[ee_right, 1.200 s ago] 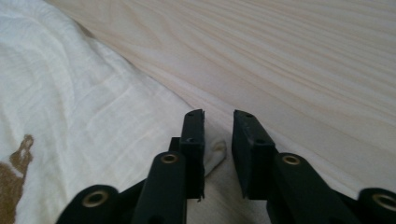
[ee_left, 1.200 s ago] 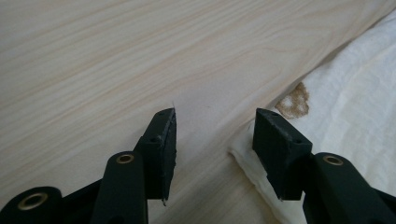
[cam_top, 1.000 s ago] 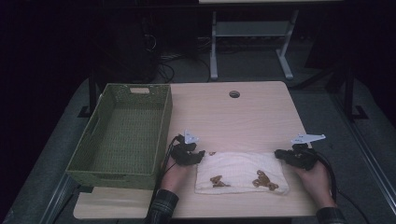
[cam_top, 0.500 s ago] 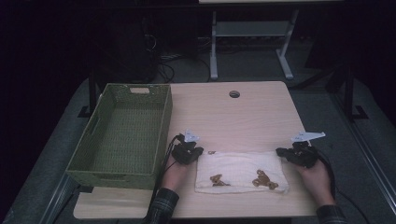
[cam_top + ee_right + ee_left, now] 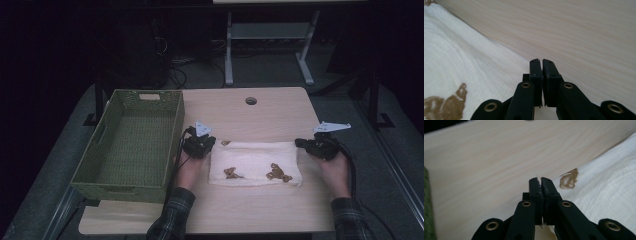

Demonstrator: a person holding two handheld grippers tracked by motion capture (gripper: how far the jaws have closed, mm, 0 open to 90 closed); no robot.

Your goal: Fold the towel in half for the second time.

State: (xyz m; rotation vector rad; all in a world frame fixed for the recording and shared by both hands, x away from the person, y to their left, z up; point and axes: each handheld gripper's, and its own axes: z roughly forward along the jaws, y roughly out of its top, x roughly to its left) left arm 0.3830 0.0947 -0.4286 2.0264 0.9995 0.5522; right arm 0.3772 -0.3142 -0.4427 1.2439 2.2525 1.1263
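Both grippers (image 5: pixel 206 145) (image 5: pixel 303 144) now clamp towel's (image 5: pixel 255 162) far corners, lifted since earlier.

Left claw (image 5: pixel 541 180) pinches the white cloth's (image 5: pixel 609 182) edge.

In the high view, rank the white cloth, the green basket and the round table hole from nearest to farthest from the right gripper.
From the right gripper:
1. White cloth, right beside it, toward the left.
2. Round table hole, farther back on the table.
3. Green basket, far left.
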